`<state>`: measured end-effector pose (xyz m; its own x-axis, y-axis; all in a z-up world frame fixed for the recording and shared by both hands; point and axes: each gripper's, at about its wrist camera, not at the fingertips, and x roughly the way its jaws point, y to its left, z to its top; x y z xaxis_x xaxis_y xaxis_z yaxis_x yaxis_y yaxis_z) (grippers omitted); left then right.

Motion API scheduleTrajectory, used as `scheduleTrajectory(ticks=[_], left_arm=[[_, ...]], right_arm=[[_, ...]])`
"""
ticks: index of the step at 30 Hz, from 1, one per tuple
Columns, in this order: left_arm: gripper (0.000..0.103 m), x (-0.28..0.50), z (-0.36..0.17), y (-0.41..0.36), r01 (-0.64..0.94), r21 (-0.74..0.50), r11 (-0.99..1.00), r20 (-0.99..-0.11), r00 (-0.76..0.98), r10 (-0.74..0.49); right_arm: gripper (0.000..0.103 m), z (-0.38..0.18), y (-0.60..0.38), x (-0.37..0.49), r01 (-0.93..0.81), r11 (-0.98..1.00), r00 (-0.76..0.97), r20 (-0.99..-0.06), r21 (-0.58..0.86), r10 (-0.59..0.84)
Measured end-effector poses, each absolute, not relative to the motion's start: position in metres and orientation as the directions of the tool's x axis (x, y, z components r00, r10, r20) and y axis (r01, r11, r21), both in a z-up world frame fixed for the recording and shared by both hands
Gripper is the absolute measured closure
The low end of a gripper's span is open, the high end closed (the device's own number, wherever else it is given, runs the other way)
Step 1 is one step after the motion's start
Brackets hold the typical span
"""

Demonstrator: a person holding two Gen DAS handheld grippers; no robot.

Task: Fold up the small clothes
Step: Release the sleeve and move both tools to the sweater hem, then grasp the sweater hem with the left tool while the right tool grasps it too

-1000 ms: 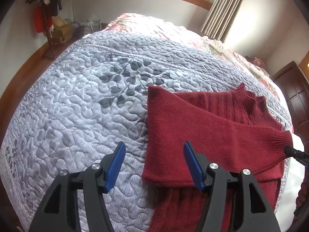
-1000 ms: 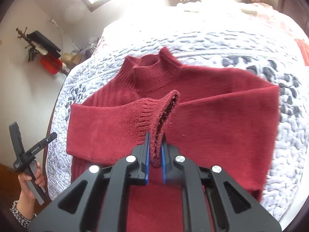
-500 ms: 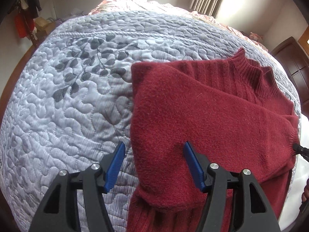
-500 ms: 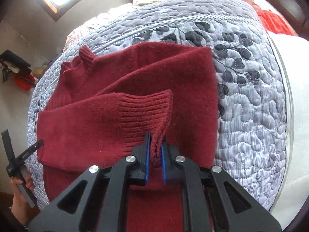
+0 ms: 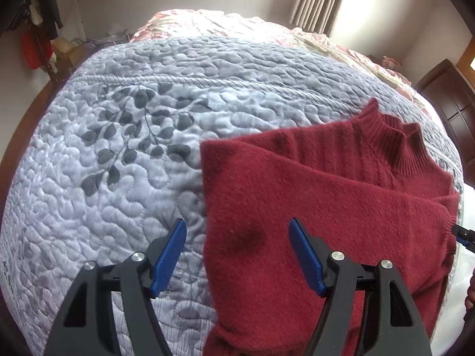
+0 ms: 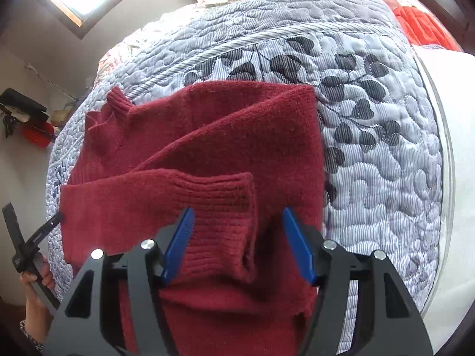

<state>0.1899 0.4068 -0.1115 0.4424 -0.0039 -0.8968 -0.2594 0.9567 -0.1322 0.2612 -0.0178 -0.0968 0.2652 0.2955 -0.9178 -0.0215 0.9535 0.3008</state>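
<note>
A dark red sweater (image 6: 213,136) lies on the grey quilted bedspread (image 5: 118,154), both sleeves folded across its body. Your right gripper (image 6: 237,243) hangs over the ribbed cuff (image 6: 219,207), jaws apart, holding nothing. Your left gripper (image 5: 237,252) hovers likewise spread above the sweater's folded edge.
</note>
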Motion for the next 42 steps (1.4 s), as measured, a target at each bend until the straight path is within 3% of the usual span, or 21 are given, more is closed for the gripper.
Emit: scheduleTrajectory(ticks=[3, 5, 10, 14, 15, 17, 18, 22, 25, 33, 42], left_arm=[[0.031, 0.2, -0.115, 0.417, -0.293, -0.129, 0.947, -0.901, 0.434, 0.012], [0.032, 0.202, -0.115, 0.422, -0.304, -0.135, 0.943, -0.894, 0.447, 0.016], [0.032, 0.217, -0.135, 0.415, -0.279, -0.091, 0.956, -0.916, 0.4, 0.03], [0.03, 0.218, -0.147, 0.41, -0.273, -0.059, 0.96, -0.927, 0.371, 0.049], [0.03, 0.217, -0.144, 0.411, -0.272, -0.062, 0.96, -0.928, 0.371, 0.045], [0.031, 0.21, -0.133, 0.412, -0.27, -0.073, 0.96, -0.927, 0.374, 0.035], [0.031, 0.204, -0.127, 0.412, -0.258, -0.083, 0.963, -0.925, 0.379, 0.022], [0.023, 0.153, -0.106, 0.412, -0.205, -0.134, 0.969, -0.919, 0.392, -0.044], [0.023, 0.103, -0.101, 0.406, -0.19, -0.16, 0.969, -0.93, 0.358, -0.083], [0.023, -0.031, -0.115, 0.381, -0.16, -0.108, 0.981, -0.968, 0.241, -0.067], [0.023, -0.109, -0.138, 0.356, -0.127, -0.095, 0.987, -0.989, 0.125, -0.08]], right_arm=[[0.06, -0.106, -0.012, 0.268, -0.049, 0.952, 0.239, -0.922, 0.303, 0.306], [0.088, -0.099, -0.008, 0.269, -0.082, 0.954, 0.261, -0.918, 0.288, 0.299], [0.091, -0.103, -0.011, 0.272, -0.082, 0.969, 0.264, -0.933, 0.233, 0.247], [0.088, -0.11, -0.01, 0.275, -0.077, 0.967, 0.243, -0.936, 0.244, 0.255], [0.084, -0.107, -0.013, 0.275, -0.072, 0.963, 0.242, -0.932, 0.261, 0.271], [0.063, -0.096, -0.019, 0.268, -0.064, 0.958, 0.245, -0.926, 0.279, 0.287], [0.06, -0.089, -0.022, 0.262, -0.07, 0.959, 0.256, -0.924, 0.274, 0.283], [0.057, -0.066, -0.036, 0.219, -0.089, 0.955, 0.276, -0.915, 0.282, 0.296], [0.052, -0.062, -0.047, 0.173, -0.083, 0.95, 0.26, -0.914, 0.3, 0.311], [0.052, -0.09, -0.054, 0.031, -0.071, 0.959, 0.127, -0.951, 0.273, 0.281], [0.044, -0.12, -0.073, -0.064, -0.054, 0.961, 0.009, -0.962, 0.271, 0.272]])
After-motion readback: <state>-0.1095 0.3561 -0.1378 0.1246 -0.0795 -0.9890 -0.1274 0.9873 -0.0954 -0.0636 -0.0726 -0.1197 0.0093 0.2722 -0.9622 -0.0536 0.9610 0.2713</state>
